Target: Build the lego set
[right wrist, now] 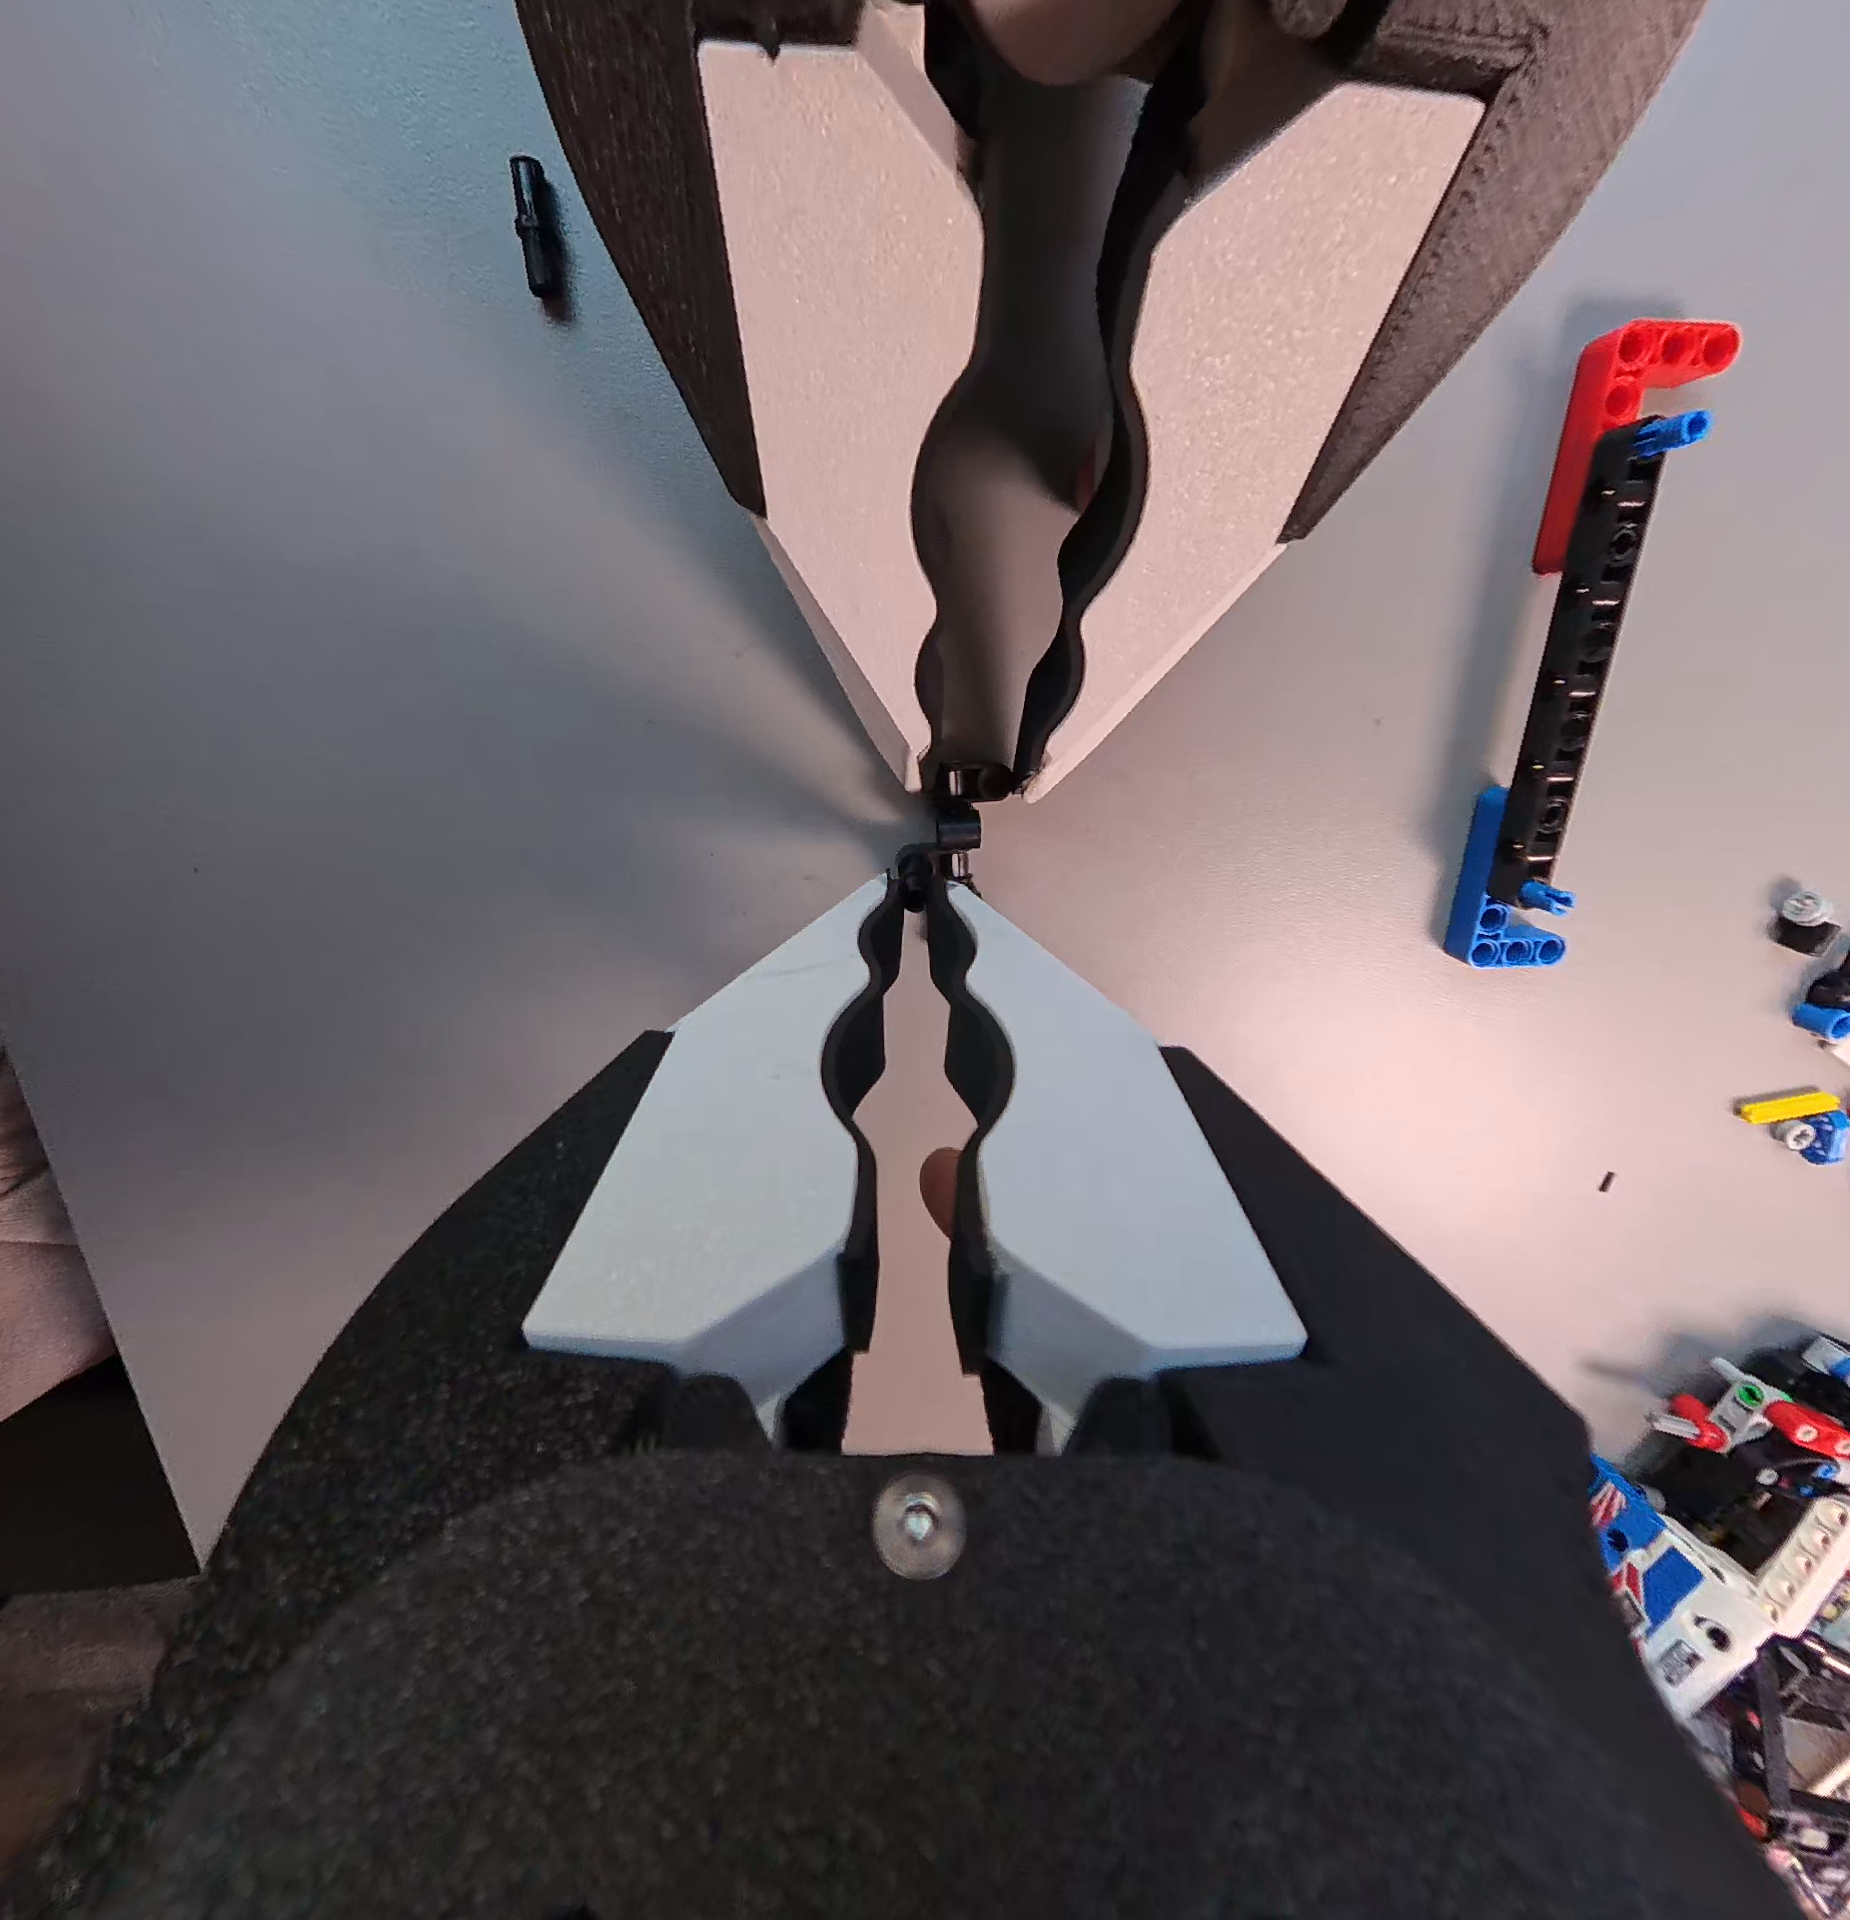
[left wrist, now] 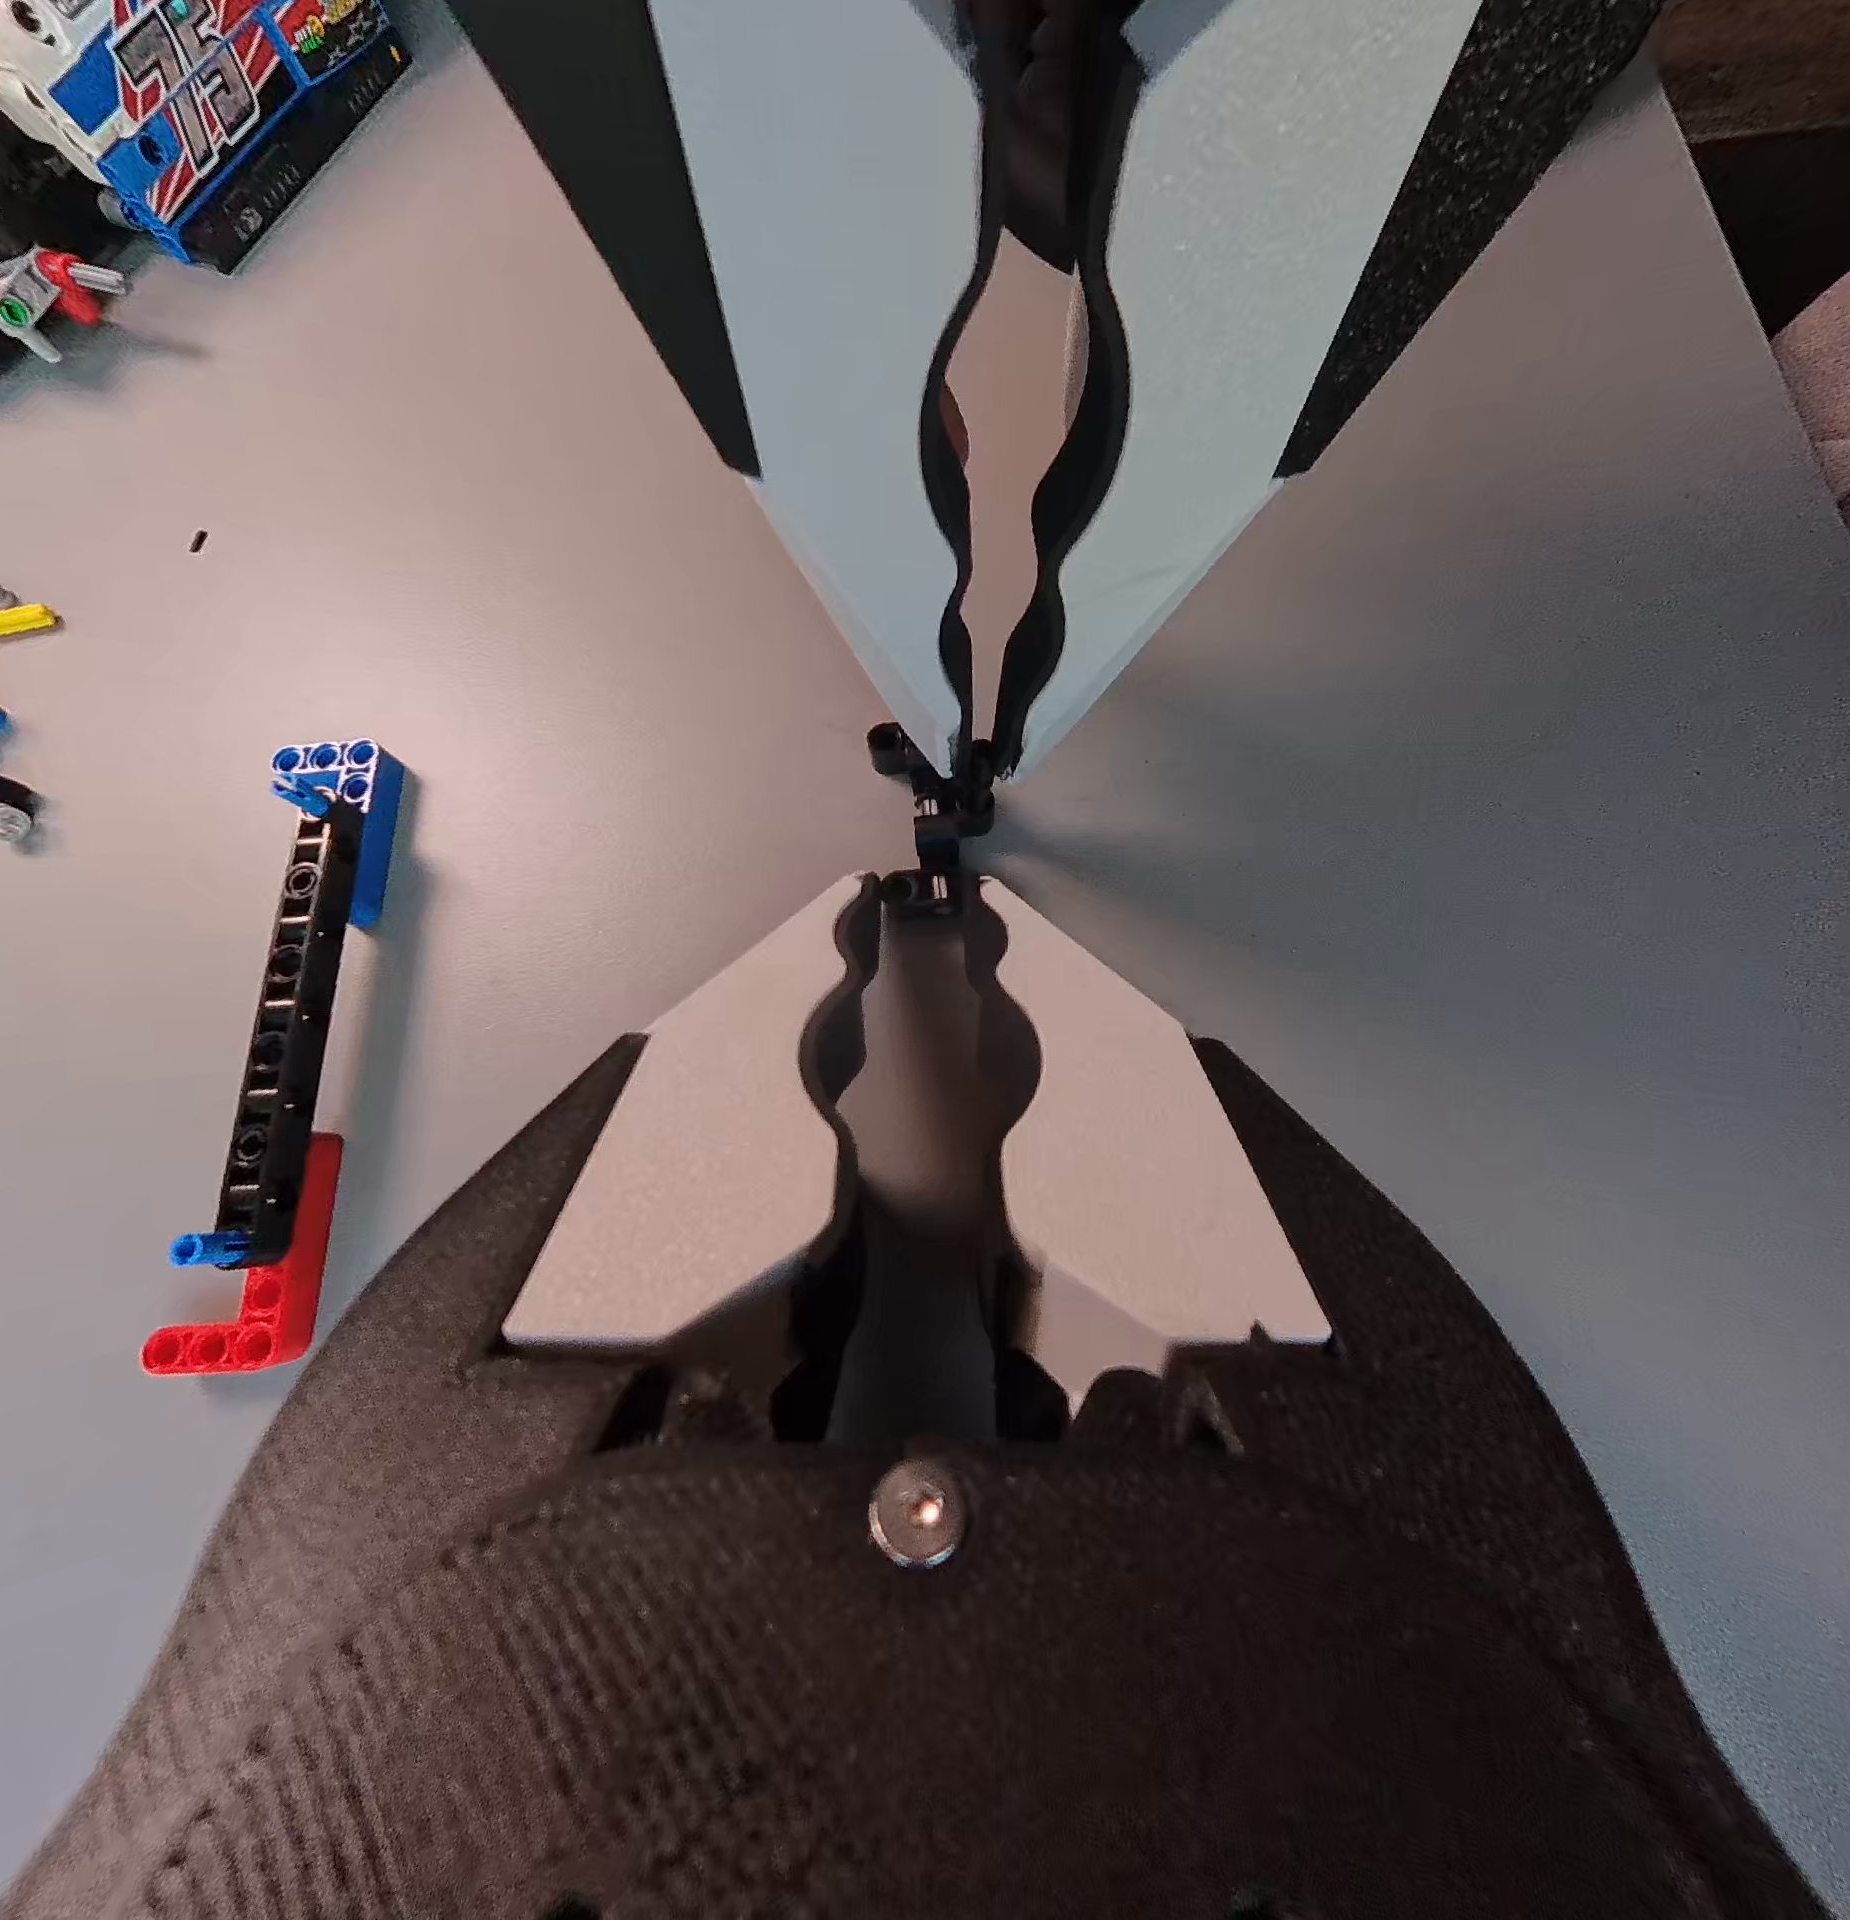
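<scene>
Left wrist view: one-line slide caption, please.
Both claws, left and right, pinch small black connectors tip-to-tip above the grey table.

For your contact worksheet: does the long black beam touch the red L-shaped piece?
Touching: the left wrist view shows the black beam lying against the red L-shaped piece.

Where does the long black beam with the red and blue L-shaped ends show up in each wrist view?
Left wrist view: the black beam lies at the left on the table, blue end up, red end down.
Right wrist view: the same beam lies at the right, red end up, blue end down.
Shared landmark: the small black connector pieces pinched between both grippers' tips at the picture's centre.
</scene>
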A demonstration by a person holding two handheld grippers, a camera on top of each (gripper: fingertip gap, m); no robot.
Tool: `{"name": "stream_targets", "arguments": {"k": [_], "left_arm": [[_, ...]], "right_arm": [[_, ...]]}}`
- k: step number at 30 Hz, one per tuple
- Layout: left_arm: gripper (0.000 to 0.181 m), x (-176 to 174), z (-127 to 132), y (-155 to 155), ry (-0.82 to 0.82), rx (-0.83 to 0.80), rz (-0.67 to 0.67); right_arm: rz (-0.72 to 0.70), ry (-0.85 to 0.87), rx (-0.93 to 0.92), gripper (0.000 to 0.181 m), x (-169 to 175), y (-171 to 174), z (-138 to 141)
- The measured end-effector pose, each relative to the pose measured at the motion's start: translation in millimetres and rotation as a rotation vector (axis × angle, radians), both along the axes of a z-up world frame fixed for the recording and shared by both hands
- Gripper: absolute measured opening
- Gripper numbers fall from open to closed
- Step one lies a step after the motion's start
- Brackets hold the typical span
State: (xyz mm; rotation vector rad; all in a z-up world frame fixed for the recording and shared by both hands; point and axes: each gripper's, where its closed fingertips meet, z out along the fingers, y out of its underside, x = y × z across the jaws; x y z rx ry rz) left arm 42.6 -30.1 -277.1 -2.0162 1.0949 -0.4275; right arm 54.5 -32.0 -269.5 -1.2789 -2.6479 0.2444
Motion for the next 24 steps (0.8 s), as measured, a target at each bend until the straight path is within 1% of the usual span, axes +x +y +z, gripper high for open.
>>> {"name": "stream_targets", "arguments": {"k": [12,14,19,24], "left_arm": [[0.014,-1.5,0.2,-0.2,-0.026,-0.032,0.001],[0.014,-2.5,0.3,-0.9,-0.043,-0.054,0.002],[0.014,-5.1,0.4,1.5,-0.063,-0.082,0.026],[0.014,-5.5,0.5,2.5,-0.076,-0.099,0.035]], "right_arm": [[0.008,-0.01,-0.022,0.002,-1.9,-0.1,-0.1],[-0.006,-0.002,-0.038,0.002,-3.1,-0.2,0.0],[-0.101,-0.004,-0.101,0.002,-6.6,0.3,0.0],[-0.112,-0.001,-0.108,0.003,-7.5,0.1,-0.1]]}}
